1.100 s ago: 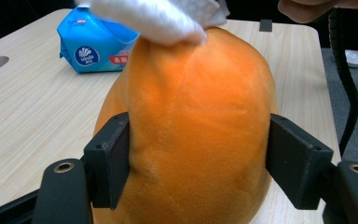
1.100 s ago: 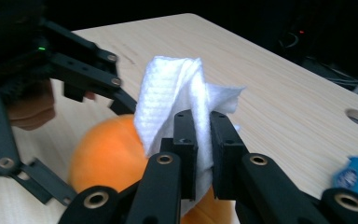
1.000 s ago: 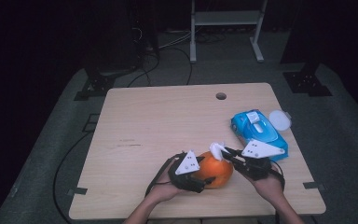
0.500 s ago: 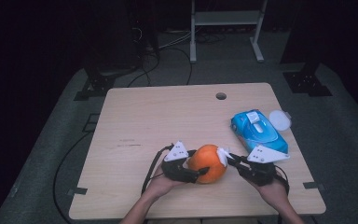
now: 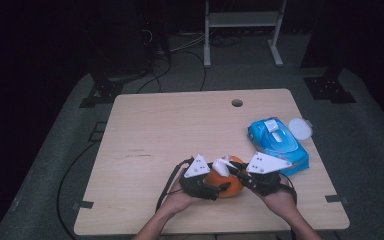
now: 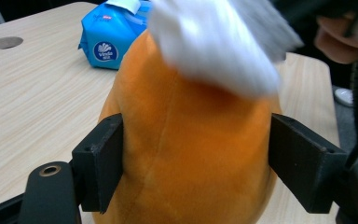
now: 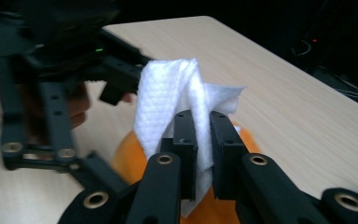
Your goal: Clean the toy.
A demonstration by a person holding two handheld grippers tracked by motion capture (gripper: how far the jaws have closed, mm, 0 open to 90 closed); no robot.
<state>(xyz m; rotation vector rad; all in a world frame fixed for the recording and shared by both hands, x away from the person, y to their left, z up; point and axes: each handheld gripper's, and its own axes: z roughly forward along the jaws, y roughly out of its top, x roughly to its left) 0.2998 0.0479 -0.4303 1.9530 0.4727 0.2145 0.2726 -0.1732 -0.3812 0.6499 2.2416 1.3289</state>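
An orange soft fruit-shaped toy (image 5: 225,183) (image 6: 186,154) sits near the table's front edge, between both hands. My left gripper (image 5: 215,186) (image 6: 193,163) is shut on it, one jaw on each side. My right gripper (image 5: 231,168) (image 7: 201,144) is shut on a white wipe (image 5: 222,164) (image 7: 177,105) and holds it against the top of the orange toy (image 7: 242,135). The wipe (image 6: 214,42) looks blurred over the toy in the left gripper view.
A blue pack of wipes (image 5: 277,143) (image 6: 112,35) lies at the right of the wooden table (image 5: 170,130), with a white round lid (image 5: 300,128) beside it. A cable hole (image 5: 237,103) is at the back. The left half of the tabletop is bare.
The toy and both grippers shifted slightly back and forth near the front edge. The wipe moved across the top of the toy.
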